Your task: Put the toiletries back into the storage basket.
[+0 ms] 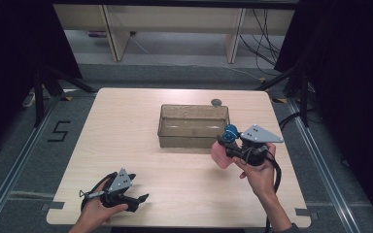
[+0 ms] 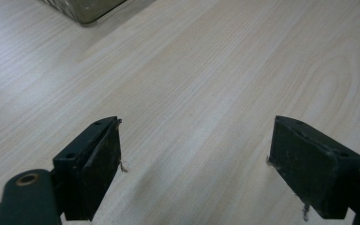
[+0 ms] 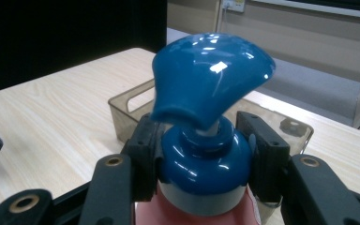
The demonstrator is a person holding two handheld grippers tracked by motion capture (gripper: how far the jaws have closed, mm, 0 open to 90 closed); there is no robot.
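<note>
Right hand-held gripper (image 3: 201,164) clamped on pink pump bottle (image 1: 220,154)'s glossy blue collar (image 3: 205,165), above desk (image 1: 126,145) beside bin (image 1: 193,125); slick rigid plastic, likely bottom-heavy, collar grip fine; left hand-held gripper (image 2: 194,164) open, empty.

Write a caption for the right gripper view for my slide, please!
Right gripper clamps a pink pump bottle by its blue collar, near a clear bin.

A: How much of the bottle (image 3: 206,206) shows in the right gripper view?
B: Its pink body is cut off at the bottom edge.
A: And that small round thing (image 1: 216,102) beyond the tray (image 1: 167,127)?
B: Too small to tell.
</note>
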